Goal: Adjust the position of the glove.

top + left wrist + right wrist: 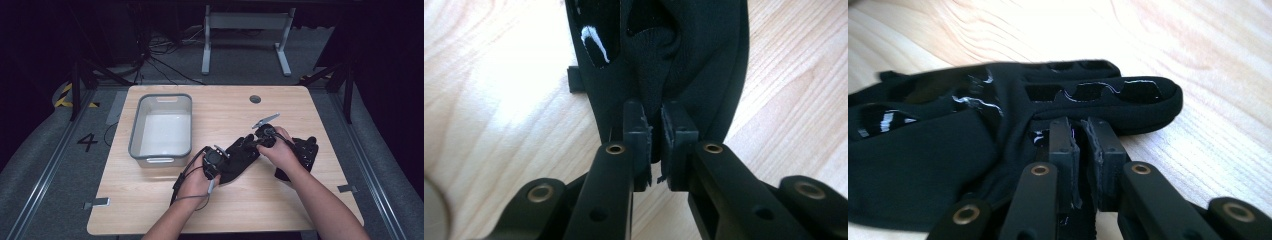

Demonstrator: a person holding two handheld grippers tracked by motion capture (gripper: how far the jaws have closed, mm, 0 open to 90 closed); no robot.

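In the high view we have 2 black gloves on the tabletop (165, 210), right of the grey bin (161, 128). The near glove (239, 159) lies between our hands, and the second glove (303, 156) sits partly under the right forearm. Our left gripper (214, 164) is at the near glove's left end and our right gripper (265, 136) at its far right end. With the 2 gloves so close together, we judge that lifting one could drag or snag the other.

In the left gripper view, the jaws stand narrow, pinching a fold of the near glove's (684, 55) knit fabric near what looks like the cuff. Only a thin fold sits between the pads (639, 131), so we think a sharp pull could let the cloth slide out.

In the right gripper view, the jaws are also nearly together, clamped on a thin layer of the same glove (998, 125) at the base of its fingers, with the glossy finger strips beyond. The hold is shallow here too. If our 2 hands pull apart or lift unevenly, we expect one end to slip free and the glove to flop back onto the wood, perhaps short of the bin if that is where it is headed.
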